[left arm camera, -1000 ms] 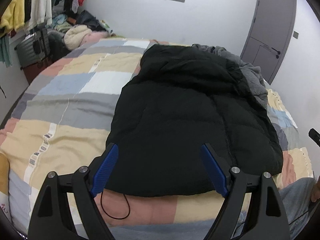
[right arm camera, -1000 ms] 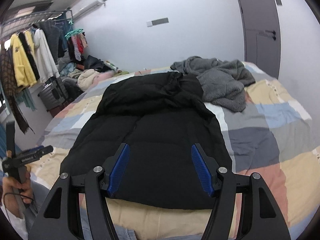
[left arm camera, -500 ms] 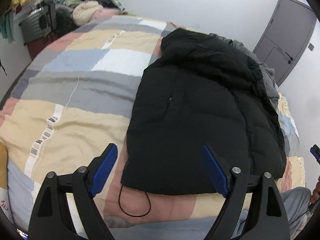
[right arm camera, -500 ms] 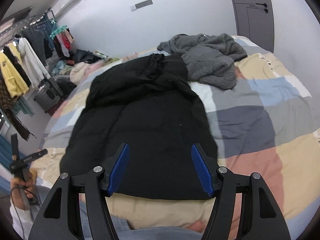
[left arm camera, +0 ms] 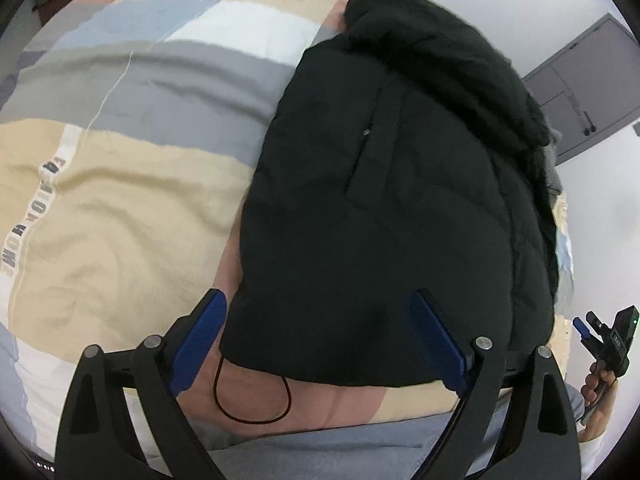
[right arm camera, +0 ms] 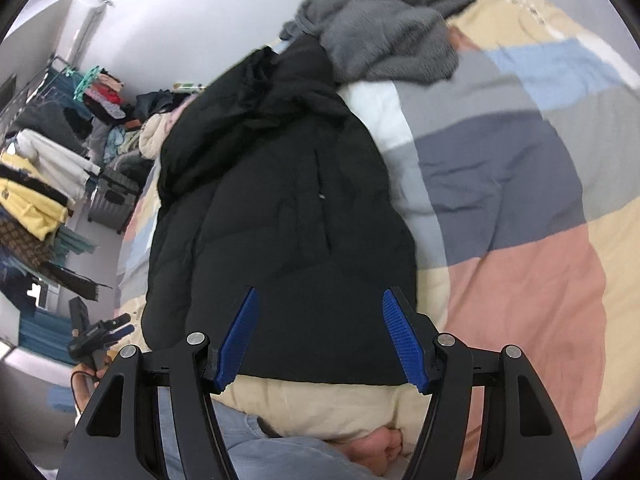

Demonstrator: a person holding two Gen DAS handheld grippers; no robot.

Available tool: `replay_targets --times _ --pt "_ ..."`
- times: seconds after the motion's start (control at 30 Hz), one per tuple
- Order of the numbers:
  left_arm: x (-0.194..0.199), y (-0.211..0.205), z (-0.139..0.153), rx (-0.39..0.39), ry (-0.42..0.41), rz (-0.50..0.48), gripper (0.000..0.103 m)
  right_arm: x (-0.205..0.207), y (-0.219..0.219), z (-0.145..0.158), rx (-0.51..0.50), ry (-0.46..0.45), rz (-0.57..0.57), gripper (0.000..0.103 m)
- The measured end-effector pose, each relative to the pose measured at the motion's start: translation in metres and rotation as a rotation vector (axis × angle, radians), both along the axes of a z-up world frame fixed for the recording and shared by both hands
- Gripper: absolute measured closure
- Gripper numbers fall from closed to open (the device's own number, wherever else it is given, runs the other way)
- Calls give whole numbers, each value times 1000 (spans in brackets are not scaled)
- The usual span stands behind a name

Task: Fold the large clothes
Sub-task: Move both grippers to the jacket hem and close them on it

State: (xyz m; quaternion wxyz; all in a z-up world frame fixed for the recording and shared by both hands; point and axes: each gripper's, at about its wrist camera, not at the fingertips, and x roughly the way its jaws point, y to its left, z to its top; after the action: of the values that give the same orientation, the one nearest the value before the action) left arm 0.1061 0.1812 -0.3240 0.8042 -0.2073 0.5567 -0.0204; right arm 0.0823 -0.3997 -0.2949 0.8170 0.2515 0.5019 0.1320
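Black puffy jacket [left arm camera: 392, 208] now looms nearer: left gripper [left arm camera: 320, 336], jaws just widened, and right gripper [right arm camera: 320, 336], both released, approach its near hem for folding.

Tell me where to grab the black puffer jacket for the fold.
Probably pinch the black puffer jacket at its near hem corners, coming from the bed's near edge. The hem lies flat and straight there; the hood end is bunched against the grey fleece.

I count 1 black jacket [left arm camera: 392, 184] on my bed [left arm camera: 120, 184], with 1 grey fleece [right arm camera: 384, 28] heaped by its hood. I hold 2 grippers, left [left arm camera: 318, 338] and right [right arm camera: 320, 336]. 1 suitcase [right arm camera: 114, 200] stands by 1 clothes rack [right arm camera: 44, 148].
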Motion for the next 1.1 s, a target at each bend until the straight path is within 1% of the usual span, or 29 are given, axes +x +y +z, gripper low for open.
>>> replay_targets --times 0.1,0.17,0.2,0.27,0.37,0.4,0.47,0.53,0.63,0.67,0.77,0.83,0.93,0.97,1.0,1.1 --pt "7 2 -14 -53 49 -1 8 9 -4 -17 -1 51 33 40" --pt "10 4 -18 -60 73 13 7 13 -6 -29 10 78 41 40" --pt "12 6 -22 -75 84 22 3 16 -9 -38 25 98 44 38" --pt "15 9 -29 -97 109 42 0 21 -14 -51 48 130 47 29" --pt "20 11 -35 -100 129 57 0 28 -18 -68 77 171 72 27" --pt "24 11 -40 -103 149 49 0 30 -19 -72 80 179 84 27" --pt "29 12 -51 -137 190 53 0 33 -19 -81 106 195 109 25" --pt "31 15 -57 -151 206 70 0 36 -19 -89 153 209 137 25" --pt "34 16 -63 -154 206 87 0 41 -19 -95 167 219 149 24" --pt "35 16 -65 -160 205 89 1 42 -18 -97 172 223 151 22" --pt "36 14 -70 -181 196 79 4 45 -16 -99 188 225 180 20" --pt "34 14 -72 -195 186 68 7 48 -15 -101 217 221 202 20" --pt "32 12 -69 -221 161 48 13 46 -7 -94 266 196 254 20" --pt "32 12 -68 -231 153 44 17 47 -2 -90 286 180 277 20" --pt "31 12 -66 -248 139 38 22 45 1 -84 305 152 308 20" --pt "28 11 -60 -313 91 12 28 43 7 -75 323 107 366 20"
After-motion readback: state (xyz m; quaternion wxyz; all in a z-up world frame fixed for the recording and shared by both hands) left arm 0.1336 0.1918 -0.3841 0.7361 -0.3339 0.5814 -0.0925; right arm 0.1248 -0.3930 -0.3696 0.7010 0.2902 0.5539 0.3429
